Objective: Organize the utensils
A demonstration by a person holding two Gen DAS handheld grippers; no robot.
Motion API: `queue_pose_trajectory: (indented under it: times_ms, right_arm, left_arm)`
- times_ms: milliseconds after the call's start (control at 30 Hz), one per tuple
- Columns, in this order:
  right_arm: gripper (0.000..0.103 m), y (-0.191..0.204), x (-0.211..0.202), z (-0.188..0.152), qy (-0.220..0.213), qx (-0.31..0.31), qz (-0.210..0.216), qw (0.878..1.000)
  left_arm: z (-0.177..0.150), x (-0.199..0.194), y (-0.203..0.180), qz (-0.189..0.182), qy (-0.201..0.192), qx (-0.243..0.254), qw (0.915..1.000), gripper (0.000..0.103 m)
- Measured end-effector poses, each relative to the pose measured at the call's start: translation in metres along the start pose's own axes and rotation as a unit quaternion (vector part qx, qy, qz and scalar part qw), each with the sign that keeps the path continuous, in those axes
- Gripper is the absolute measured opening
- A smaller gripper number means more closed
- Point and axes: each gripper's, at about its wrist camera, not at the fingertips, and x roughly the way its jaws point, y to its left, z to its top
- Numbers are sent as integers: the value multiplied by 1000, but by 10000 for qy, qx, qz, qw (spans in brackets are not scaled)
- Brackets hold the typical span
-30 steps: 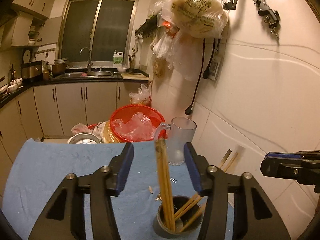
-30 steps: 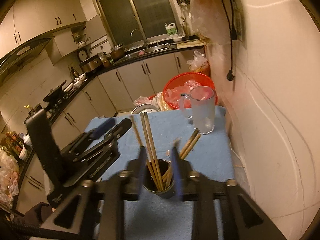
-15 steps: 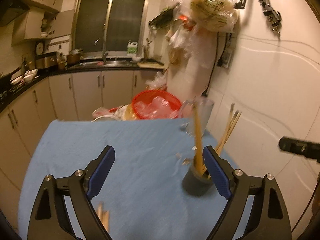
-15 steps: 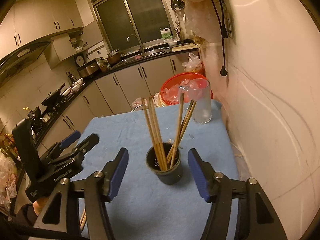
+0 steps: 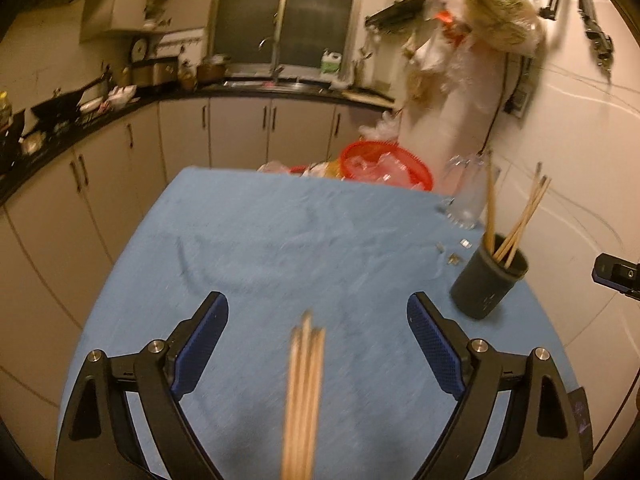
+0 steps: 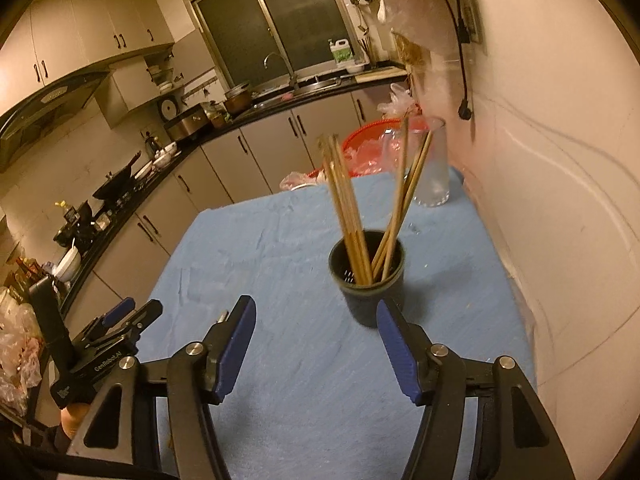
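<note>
On blue cloth [image 5: 280, 240]: loose chopsticks [image 5: 304, 392], blurred, between spread fingers of left gripper [image 5: 316, 344], nothing held. Right gripper [image 6: 316, 340] wide, empty, just before dark cup [image 6: 366, 280] with standing chopsticks. Advice: close around mid-length, lift level, drop tips-first into cup. Writing: "GenRobot.AI" on left gripper body.

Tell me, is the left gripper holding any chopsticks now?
No: the left gripper is open, and the loose chopsticks lie on the blue cloth between its fingers.

Both wrist views overlook blue tablecloth [image 5: 304, 240], sharing dark cup [image 6: 366, 276]
</note>
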Motion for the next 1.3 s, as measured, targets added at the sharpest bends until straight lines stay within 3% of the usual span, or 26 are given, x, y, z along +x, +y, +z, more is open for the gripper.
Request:
queue_pose_trajectory:
  times_ms: [167, 433, 800, 1067, 1300]
  right_arm:
    - [81, 18, 17, -19, 206, -155, 1, 9997]
    - [81, 46, 53, -39, 581, -391, 163, 9974]
    - [81, 76, 82, -51, 915, -577, 340, 9936]
    - [81, 74, 90, -49, 992, -572, 231, 9932]
    - [81, 73, 103, -47, 1095, -531, 189, 9924]
  left_arm:
    - [-14, -2, 29, 245, 126, -232, 9994, 90]
    - [-26, -5, 55, 452, 225, -349, 9981, 90]
    - [-41, 49, 43, 566, 875, 298, 9941, 90]
    - [-24, 99, 38, 640, 1221, 469, 9893, 90]
    - [-22, 131, 24, 666, 1463, 932, 9826, 90]
